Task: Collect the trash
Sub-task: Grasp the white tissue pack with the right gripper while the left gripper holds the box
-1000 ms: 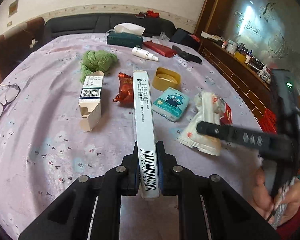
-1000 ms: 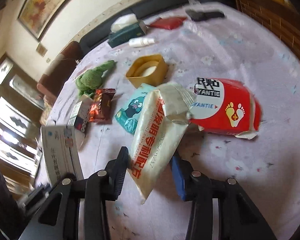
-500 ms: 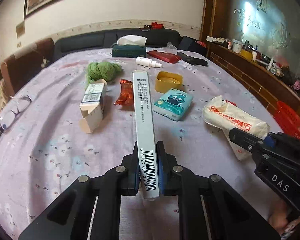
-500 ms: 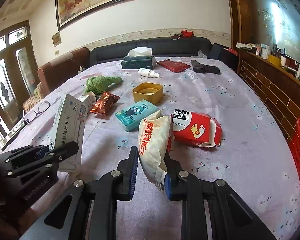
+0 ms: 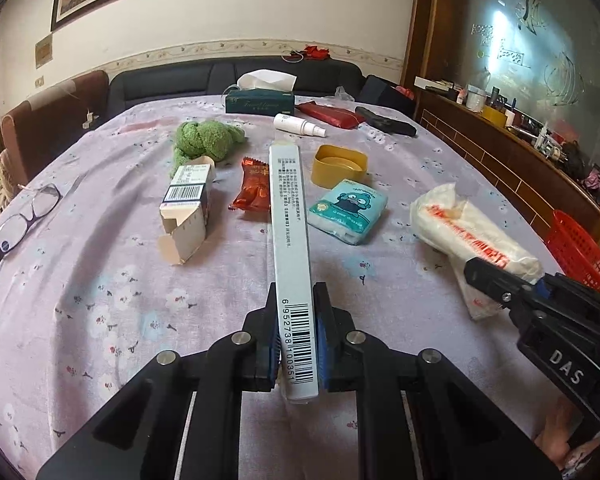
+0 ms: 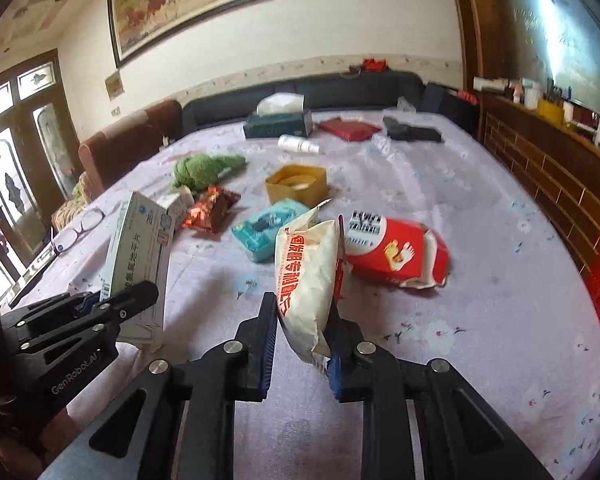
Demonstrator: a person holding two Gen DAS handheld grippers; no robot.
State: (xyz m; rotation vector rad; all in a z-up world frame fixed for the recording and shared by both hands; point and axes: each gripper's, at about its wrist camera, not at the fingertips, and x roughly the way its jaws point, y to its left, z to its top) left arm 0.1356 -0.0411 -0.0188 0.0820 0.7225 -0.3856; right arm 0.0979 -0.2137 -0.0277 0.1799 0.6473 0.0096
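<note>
My left gripper [image 5: 296, 304] is shut on a long, thin white box [image 5: 290, 220] with a barcode, which sticks out forward above the table. In the right wrist view the same gripper [image 6: 140, 292] and box [image 6: 136, 256] show at the left. My right gripper [image 6: 302, 312] has its jaws closing on a white packet with red lettering [image 6: 306, 268]. The packet hangs clear of the cloth, squeezed between the pads. From the left wrist view that gripper [image 5: 484, 276] and packet [image 5: 472, 236] are at the right. A red foot-patch packet [image 6: 396, 252] lies just behind it.
On the floral tablecloth [image 5: 100, 280] lie an open small carton [image 5: 186, 208], a red snack wrapper [image 5: 254, 190], a teal tissue pack [image 5: 348, 210], a yellow tub [image 5: 338, 164], a green plush [image 5: 204, 140] and glasses [image 5: 24, 220]. A red basket [image 5: 580, 248] stands beyond the table's right edge.
The right gripper has closed on the white packet, rolled upright and lifted it off the cloth. The left gripper keeps its hold on the box and has shifted slightly.
</note>
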